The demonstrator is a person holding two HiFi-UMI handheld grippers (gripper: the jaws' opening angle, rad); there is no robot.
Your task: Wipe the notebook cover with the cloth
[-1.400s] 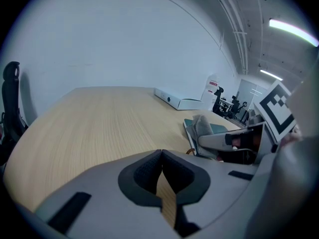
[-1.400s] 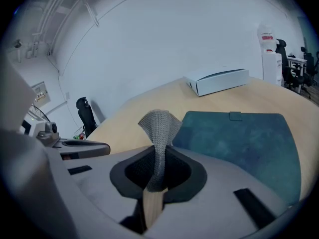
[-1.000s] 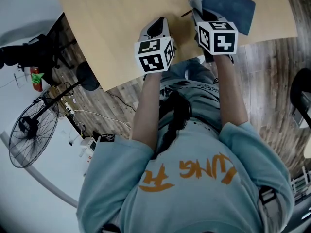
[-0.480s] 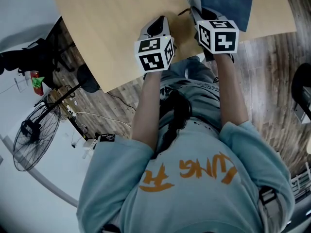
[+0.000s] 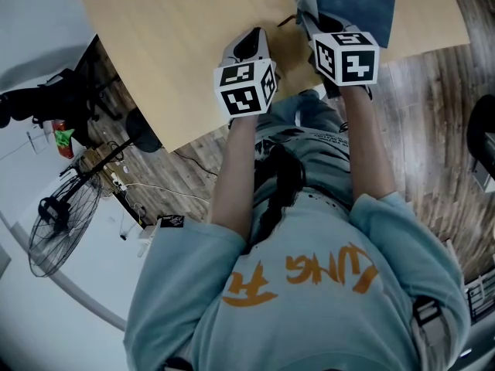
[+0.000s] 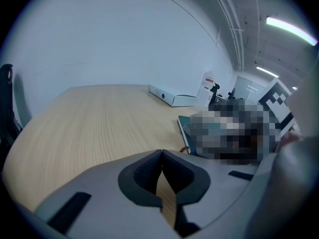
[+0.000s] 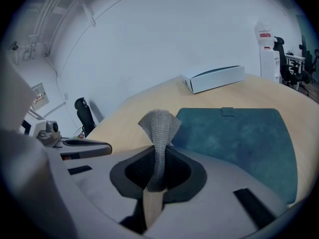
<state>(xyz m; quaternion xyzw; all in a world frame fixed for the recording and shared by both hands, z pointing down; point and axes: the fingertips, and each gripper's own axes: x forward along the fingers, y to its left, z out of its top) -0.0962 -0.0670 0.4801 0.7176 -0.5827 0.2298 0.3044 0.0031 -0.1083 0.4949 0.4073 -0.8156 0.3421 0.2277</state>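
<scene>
A dark teal notebook (image 7: 239,138) lies flat on the light wooden table (image 5: 178,45); in the head view the notebook (image 5: 356,2) sits at the table's near right edge. My right gripper (image 7: 158,156) is shut on a grey woven cloth (image 7: 158,128), which sticks up between the jaws just left of the notebook's near corner. The cloth (image 5: 308,5) shows at the right gripper's tip in the head view. My left gripper (image 6: 160,171) is shut with nothing in it, low over bare table left of the notebook (image 6: 192,128).
A flat white box (image 7: 214,78) lies at the table's far side, also seen as the white box (image 6: 172,96). The table edge runs just under both grippers. A floor fan (image 5: 58,222) and cables stand on the wood floor at left. A black office chair (image 7: 83,113) stands beyond the table.
The head view has shifted slightly; both grippers and the notebook keep nearly the same places. The cloth stays clamped in the right gripper.
</scene>
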